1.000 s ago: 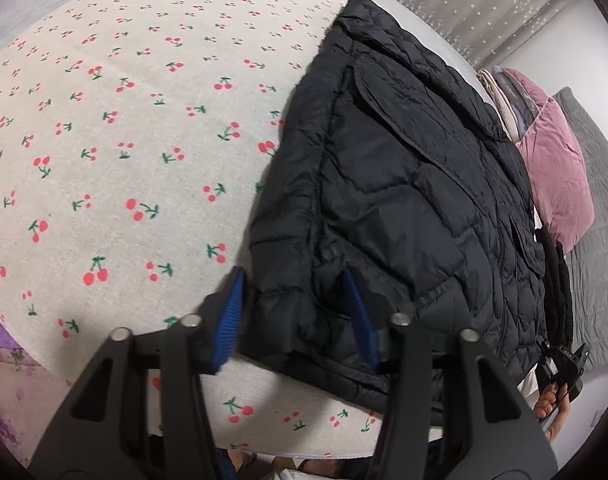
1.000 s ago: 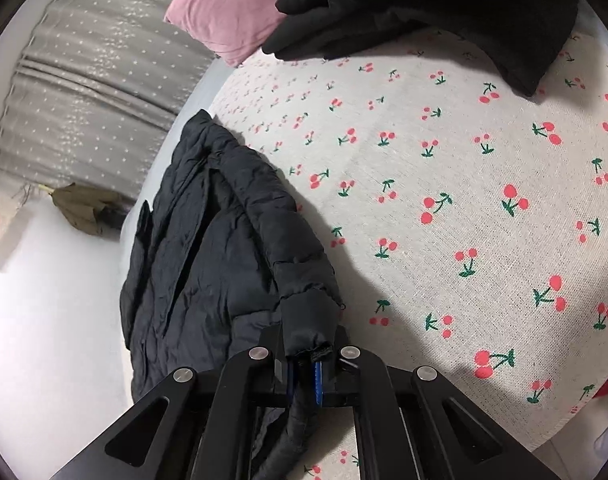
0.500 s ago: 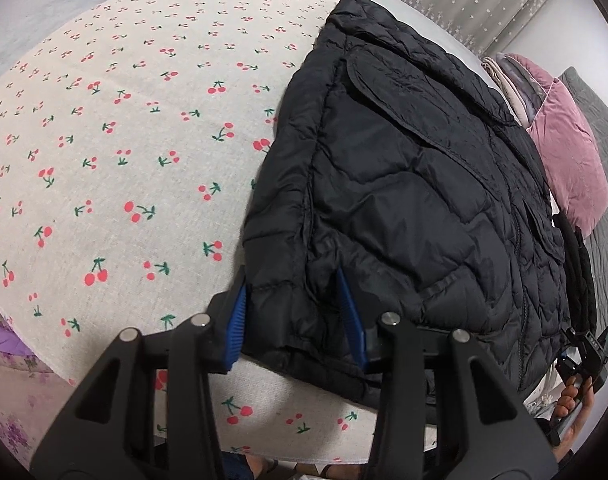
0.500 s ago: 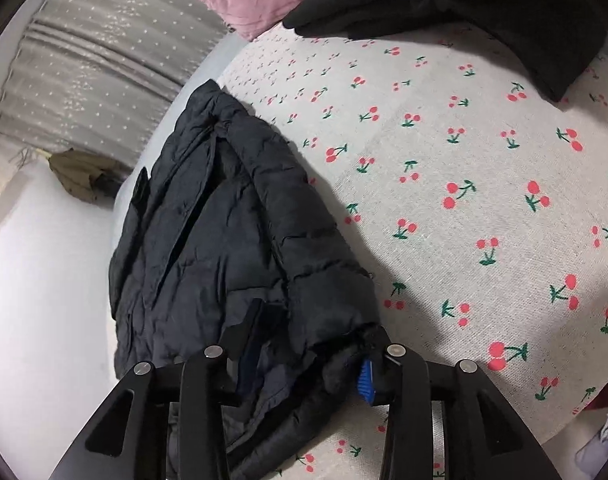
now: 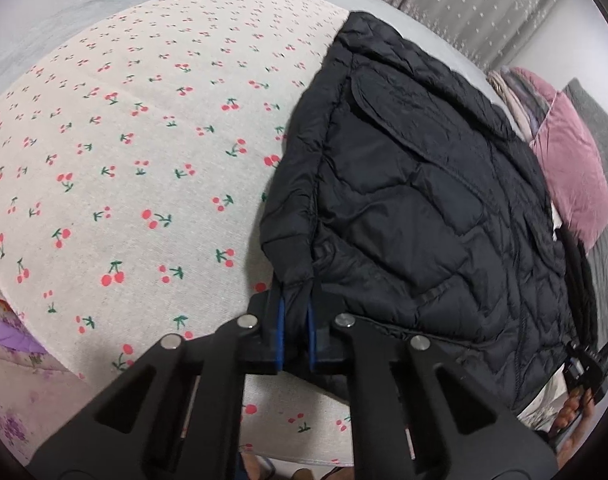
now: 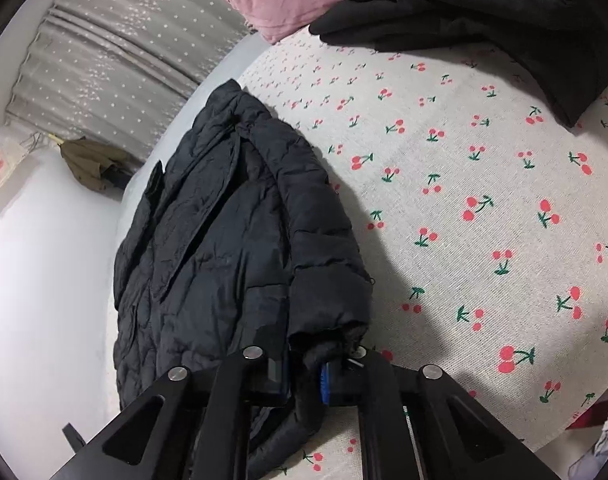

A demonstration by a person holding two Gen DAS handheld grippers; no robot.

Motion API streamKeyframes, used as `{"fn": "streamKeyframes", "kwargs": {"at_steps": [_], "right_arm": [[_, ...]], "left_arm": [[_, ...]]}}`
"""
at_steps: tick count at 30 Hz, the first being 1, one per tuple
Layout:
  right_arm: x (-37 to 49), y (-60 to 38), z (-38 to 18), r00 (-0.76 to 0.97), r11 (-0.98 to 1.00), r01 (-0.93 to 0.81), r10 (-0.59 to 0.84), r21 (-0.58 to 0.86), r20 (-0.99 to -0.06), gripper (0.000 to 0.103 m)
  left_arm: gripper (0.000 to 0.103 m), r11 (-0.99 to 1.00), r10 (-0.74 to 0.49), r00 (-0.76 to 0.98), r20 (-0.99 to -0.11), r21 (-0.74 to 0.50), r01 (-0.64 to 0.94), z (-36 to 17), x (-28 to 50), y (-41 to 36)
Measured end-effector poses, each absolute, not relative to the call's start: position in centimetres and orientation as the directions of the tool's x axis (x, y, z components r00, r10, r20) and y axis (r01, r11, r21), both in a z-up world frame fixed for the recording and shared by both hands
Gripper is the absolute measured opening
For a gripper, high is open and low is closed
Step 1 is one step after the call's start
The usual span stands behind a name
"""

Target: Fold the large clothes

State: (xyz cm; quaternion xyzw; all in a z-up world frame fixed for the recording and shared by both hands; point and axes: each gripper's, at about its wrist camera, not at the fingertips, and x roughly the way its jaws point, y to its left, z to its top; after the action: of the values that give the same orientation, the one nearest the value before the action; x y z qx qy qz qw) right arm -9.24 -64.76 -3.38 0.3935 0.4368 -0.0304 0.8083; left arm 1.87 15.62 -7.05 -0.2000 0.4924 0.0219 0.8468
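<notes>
Nearest the left wrist camera, the left gripper (image 5: pixel 295 332) has its blue pads pinched tight on a bunched corner of the black quilted puffer jacket (image 5: pixel 416 216), at the hem or a cuff; the bunching makes it hard to say which. In the right wrist view, the right gripper (image 6: pixel 304 376) is likewise clamped narrow on a padded sleeve end of the same jacket (image 6: pixel 224 248).

The jacket lies spread along the near edge of the cherry-print cloth-covered surface (image 5: pixel 124 168), with its far end reaching toward the grey dotted curtain (image 5: pixel 464 8). It looks light, puffy and soft, with a smooth shell that could slip from a shallow pinch. Stitched hems and cuffs give the surest hold, and the filling will spring back unless pressed flat.

Beside the jacket the cloth is bare, which leaves broad room for a fold. Farther off lie a pile of black clothes (image 6: pixel 504 12) and a pink velvet cushion (image 5: pixel 572 180).
</notes>
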Motion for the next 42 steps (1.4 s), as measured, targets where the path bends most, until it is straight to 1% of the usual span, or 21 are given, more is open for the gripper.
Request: {"fn": "streamKeyframes", "kwargs": {"at_steps": [7,11,14,17,19,20,23,26,28,33,36,39,42], "right_arm": [[-10.0,-65.6,-2.6,0.675,0.660,0.396,0.262,0.638,-0.690,0.005],[-9.7,-65.2,-2.6,0.658,0.681,0.402,0.250,0.612,-0.710,0.005],[-9.9,-65.1,-2.4,0.676,0.672,0.383,0.263,0.634,-0.688,0.005],[-10.7,-64.9,-1.1,0.745,0.659,0.271,0.318,0.702,-0.586,0.005],[-11.9,-64.3,0.3,0.793,0.637,0.151,0.378,0.756,-0.478,0.005],[-12.7,-64.0,0.6,0.801,0.624,0.118,0.399,0.772,-0.446,0.005],[-14.3,-63.6,0.4,0.805,0.557,0.083,0.452,0.826,-0.385,0.005],[-15.7,-63.7,1.2,0.817,0.540,0.047,0.463,0.841,-0.343,0.005],[-16.9,-64.0,2.3,0.828,0.518,0.007,0.477,0.855,-0.296,0.005],[-19.8,-63.7,7.4,0.840,0.501,-0.141,0.517,0.854,-0.164,0.005],[-21.7,-63.6,10.8,0.850,0.501,-0.226,0.521,0.835,-0.082,0.005],[-23.1,-63.7,13.3,0.860,0.495,-0.292,0.510,0.819,-0.001,0.005],[-22.3,-64.0,14.3,0.878,0.502,-0.288,0.479,0.815,0.016,0.005]], "left_arm": [[0.008,0.918,-0.156,0.555,-0.817,-0.328,-0.225,-6.1,0.9,15.3],[0.007,0.921,-0.138,0.554,-0.821,-0.311,-0.232,-6.3,0.9,15.2],[0.007,0.912,-0.124,0.591,-0.797,-0.327,-0.250,-5.4,0.5,15.5],[0.007,0.920,-0.074,0.642,-0.763,-0.301,-0.252,-3.6,-0.3,15.1],[0.007,0.916,-0.046,0.658,-0.752,-0.295,-0.272,-2.8,-1.1,15.1],[0.006,0.914,-0.036,0.663,-0.748,-0.293,-0.281,-2.5,-1.4,15.2],[0.006,0.905,-0.017,0.672,-0.740,-0.298,-0.305,-1.9,-2.8,15.7],[0.006,0.889,-0.062,0.686,-0.725,-0.353,-0.293,-1.0,-4.2,16.5],[0.006,0.875,-0.097,0.701,-0.706,-0.396,-0.278,0.2,-5.1,17.0],[0.006,0.844,-0.171,0.774,-0.610,-0.496,-0.205,5.2,-8.8,18.2],[0.006,0.819,-0.222,0.820,-0.528,-0.558,-0.138,8.5,-11.6,19.1],[0.006,0.828,-0.189,0.864,-0.467,-0.549,-0.116,11.1,-12.7,19.2],[0.006,0.825,-0.145,0.874,-0.464,-0.544,-0.151,11.9,-10.7,19.5]]}}
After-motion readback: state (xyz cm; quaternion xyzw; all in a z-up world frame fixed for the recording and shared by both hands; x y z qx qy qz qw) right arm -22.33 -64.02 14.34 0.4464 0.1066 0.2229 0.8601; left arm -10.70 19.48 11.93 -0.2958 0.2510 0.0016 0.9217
